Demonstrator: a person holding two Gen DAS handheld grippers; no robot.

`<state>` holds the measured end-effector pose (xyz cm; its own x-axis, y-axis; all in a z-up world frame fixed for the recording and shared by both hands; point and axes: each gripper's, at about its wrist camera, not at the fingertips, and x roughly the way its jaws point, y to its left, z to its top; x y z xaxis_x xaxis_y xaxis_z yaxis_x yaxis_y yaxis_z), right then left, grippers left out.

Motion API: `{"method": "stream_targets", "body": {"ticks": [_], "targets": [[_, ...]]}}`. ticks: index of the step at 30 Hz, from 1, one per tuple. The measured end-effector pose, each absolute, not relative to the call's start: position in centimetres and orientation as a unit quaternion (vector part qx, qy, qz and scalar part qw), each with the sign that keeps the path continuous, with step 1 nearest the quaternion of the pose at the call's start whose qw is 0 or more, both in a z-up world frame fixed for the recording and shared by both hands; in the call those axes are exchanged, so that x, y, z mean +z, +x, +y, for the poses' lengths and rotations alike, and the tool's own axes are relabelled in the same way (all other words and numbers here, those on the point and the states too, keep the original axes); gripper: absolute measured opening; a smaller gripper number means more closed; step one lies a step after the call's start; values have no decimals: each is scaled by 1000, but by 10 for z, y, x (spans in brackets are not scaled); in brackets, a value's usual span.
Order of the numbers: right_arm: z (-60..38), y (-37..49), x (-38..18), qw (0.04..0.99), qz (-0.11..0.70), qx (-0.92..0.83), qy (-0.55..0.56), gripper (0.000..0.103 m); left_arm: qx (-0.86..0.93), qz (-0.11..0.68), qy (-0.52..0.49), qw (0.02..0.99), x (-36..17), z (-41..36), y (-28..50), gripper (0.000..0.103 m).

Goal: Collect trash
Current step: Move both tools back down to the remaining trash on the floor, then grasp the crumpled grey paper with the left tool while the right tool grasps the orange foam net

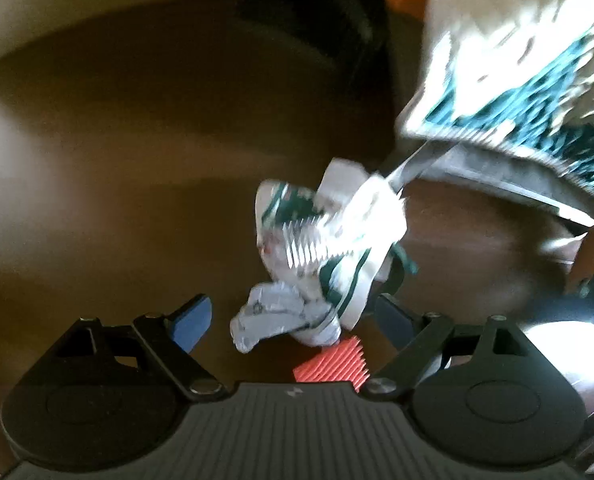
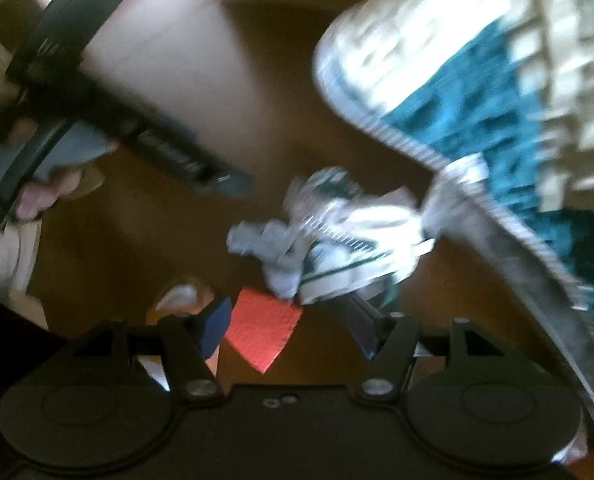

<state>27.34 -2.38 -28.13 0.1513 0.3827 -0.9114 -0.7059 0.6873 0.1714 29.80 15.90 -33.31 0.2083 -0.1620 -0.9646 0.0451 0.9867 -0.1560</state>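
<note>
Here, both views are blurred. The left claw and the right claw gape wide, holding nothing. Crumpled white-and-green trash lies mid-frame on the brown counter, touching a red ridged piece.

The left wrist camera sits on the left gripper and looks steeply down at the brown floor. It is close to the crumpled trash pile. The right wrist camera sits on the right gripper and also looks steeply down, close to the same trash pile. Both views share the pile, the red piece just under it, and the big green and white bag above it. Both views are blurry.
</note>
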Motion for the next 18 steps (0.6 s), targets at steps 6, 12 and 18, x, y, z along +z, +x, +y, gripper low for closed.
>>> {"method": "stream_targets", "body": {"ticks": [6,12,18], "targets": [[18,268,-362,675,587,400,-199,64,-48,661,-64,747,-403,167,301,90],[45,274,-423,643,623,394,-208,64,-24,675,-99,731,-453,172,297,90],[65,281,-473,620,646,388,-216,64,-7,681,-122,722,-479,174,294,90]]}}
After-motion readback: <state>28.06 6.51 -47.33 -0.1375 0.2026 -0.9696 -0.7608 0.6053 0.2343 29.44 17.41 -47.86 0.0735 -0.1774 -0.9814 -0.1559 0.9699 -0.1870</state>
